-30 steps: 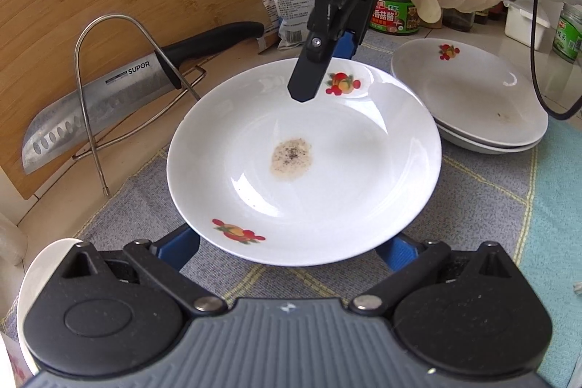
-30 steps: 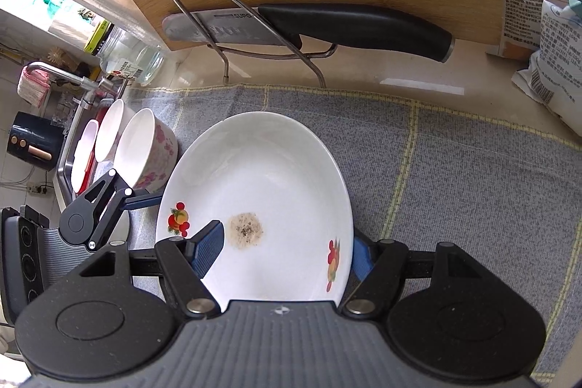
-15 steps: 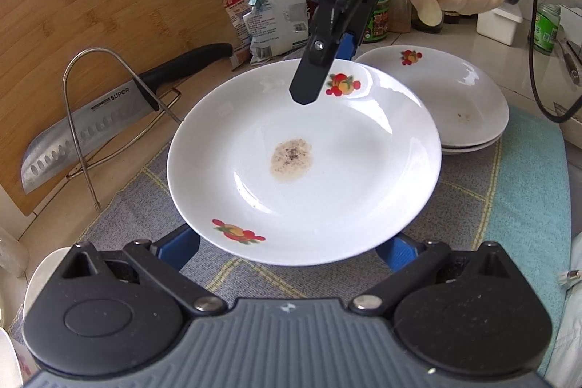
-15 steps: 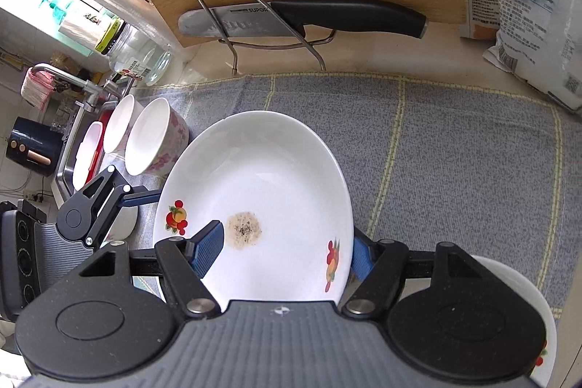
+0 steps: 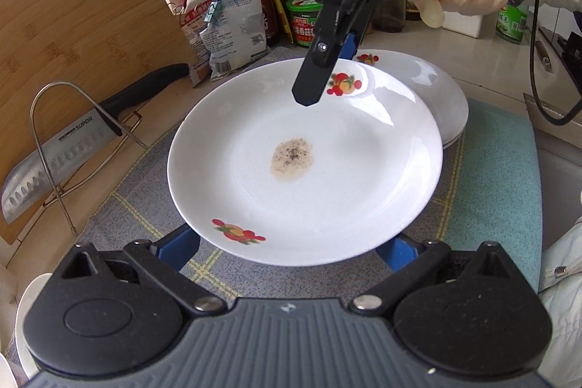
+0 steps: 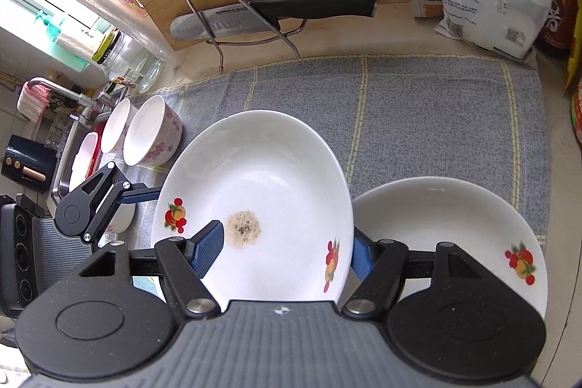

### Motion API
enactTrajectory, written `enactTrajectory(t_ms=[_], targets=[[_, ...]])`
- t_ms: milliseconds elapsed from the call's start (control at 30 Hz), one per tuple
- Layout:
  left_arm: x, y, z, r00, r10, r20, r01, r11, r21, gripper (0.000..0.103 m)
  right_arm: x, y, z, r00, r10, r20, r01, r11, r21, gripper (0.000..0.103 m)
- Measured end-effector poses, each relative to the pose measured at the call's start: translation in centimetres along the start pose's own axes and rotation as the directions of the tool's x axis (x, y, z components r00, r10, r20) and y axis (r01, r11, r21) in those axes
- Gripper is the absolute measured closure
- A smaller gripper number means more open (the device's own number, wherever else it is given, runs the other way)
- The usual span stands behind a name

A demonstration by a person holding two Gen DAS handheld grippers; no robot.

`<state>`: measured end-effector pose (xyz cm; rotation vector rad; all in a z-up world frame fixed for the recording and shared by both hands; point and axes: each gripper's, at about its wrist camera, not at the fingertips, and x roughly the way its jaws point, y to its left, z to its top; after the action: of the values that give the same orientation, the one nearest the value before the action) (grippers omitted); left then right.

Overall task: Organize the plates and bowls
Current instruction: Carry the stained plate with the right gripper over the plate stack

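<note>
White plate (image 5: 327, 177) w/ brown speckled stain, held above grey cloth (image 6: 418, 119) on worktop. Right gripper (image 6: 283, 250) clenched on plate's rim, 1 finger over, 1 under. Left gripper (image 5: 291, 246): blue fingers (image 5: 180, 244) below plate's near edge, grip cannot be told. Stacked plates (image 5: 436, 93) just beyond; 2 bowls (image 6: 152, 130) near sink.

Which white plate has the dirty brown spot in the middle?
The plate the two tongs hold up over the grey cloth. Its centre has a speckled brown stain; the top plate of the stack beside it shows no such stain.
</note>
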<state>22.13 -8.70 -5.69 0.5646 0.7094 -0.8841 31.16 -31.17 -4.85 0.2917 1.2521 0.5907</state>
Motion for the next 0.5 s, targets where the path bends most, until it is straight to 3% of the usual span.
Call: enactTrajectory(t_ms=[500], targets=[[2.2, -2.9, 3.0, 0.993, -0.112, 0.032, 0.108, 0.988, 0.111, 0.002, -4.5, -3.8, -5.9, 0.995, -0.067, 0.079, 0.056, 0.989, 0.138, 0.027]])
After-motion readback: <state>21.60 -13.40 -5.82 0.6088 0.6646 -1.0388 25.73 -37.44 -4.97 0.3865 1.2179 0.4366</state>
